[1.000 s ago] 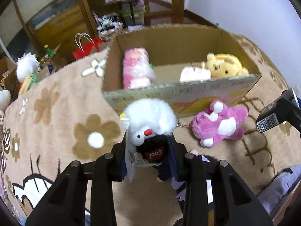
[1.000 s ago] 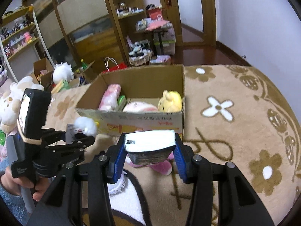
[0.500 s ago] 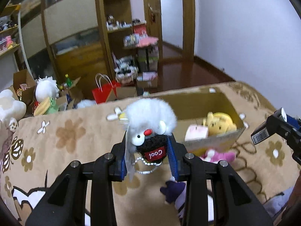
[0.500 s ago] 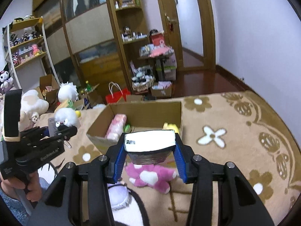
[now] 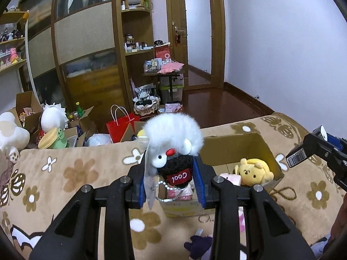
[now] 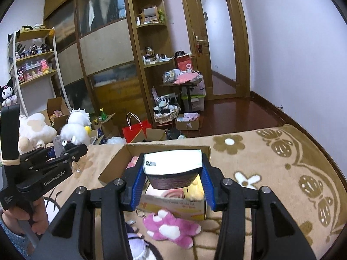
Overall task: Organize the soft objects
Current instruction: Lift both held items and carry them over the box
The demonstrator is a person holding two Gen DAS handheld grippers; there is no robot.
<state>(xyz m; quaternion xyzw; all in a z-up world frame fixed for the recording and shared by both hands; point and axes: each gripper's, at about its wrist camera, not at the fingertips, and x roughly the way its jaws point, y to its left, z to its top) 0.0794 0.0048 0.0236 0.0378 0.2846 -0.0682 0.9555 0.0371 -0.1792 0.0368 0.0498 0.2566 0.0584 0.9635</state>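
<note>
Left gripper [image 5: 171, 182] clamped on fluffy white plush keychain [image 5: 172, 149], right gripper [image 6: 173, 184] clamped on white-topped block [image 6: 173, 169], both above cardboard box [image 6: 173, 204]

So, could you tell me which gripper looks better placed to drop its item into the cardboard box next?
Probably right. The right gripper holds its white block lined up over the cardboard box, while the left gripper with the fluffy toy is off to the box's side.

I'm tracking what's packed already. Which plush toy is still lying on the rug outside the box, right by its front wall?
The pink-and-white plush, sprawled on the rug before the cardboard box. The yellow plush sits inside the box instead.
</note>
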